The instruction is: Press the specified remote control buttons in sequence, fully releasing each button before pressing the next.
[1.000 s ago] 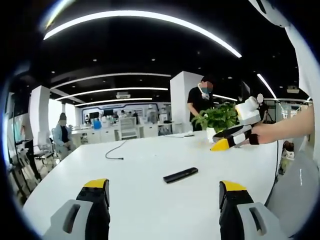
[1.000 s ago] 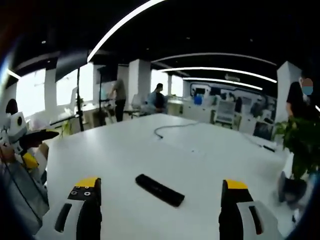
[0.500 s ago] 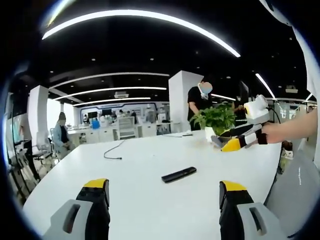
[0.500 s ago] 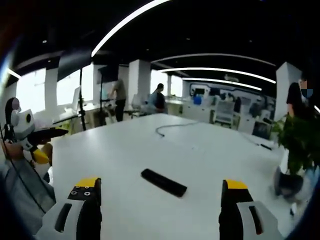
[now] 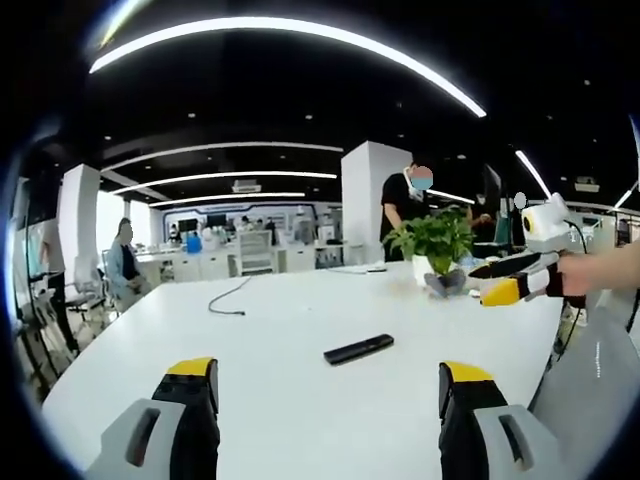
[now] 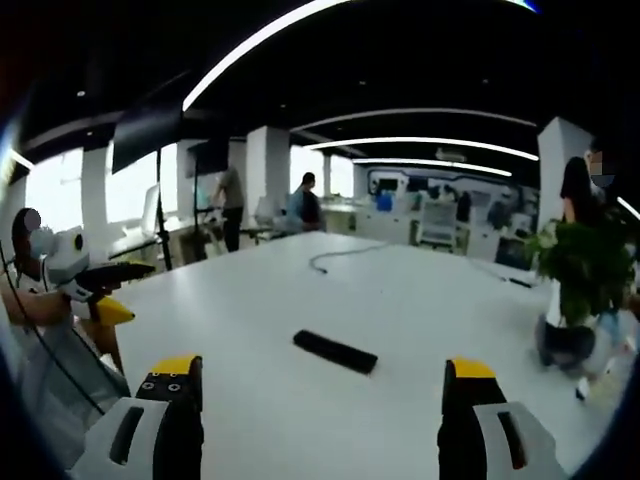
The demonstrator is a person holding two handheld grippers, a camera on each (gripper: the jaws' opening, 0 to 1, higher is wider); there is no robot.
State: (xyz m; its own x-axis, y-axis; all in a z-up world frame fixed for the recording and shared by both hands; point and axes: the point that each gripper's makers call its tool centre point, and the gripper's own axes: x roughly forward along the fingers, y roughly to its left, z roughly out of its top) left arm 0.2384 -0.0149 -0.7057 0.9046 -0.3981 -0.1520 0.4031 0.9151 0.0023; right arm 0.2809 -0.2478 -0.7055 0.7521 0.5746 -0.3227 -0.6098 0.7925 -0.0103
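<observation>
A black remote control (image 5: 359, 349) lies flat on the white table (image 5: 270, 310), ahead of my left gripper (image 5: 328, 372), whose yellow-tipped jaws stand wide open and hold nothing. In the right gripper view the same remote (image 6: 335, 351) lies ahead of my right gripper (image 6: 318, 368), also open and well short of it. The right gripper (image 5: 503, 287) comes into the left gripper view from the right, held by a hand above the table's right edge. Likewise the left gripper (image 6: 108, 300) appears at the left of the right gripper view.
A potted green plant (image 5: 436, 245) stands at the table's far right. A dark cable (image 5: 228, 298) trails over the far part of the table. People stand or sit behind the table among office desks. Wide bare tabletop surrounds the remote.
Both cameras have shifted a little. The right gripper has drifted rightward in the left gripper view; in the right gripper view the remote now sits farther up and right. The remote has not moved.
</observation>
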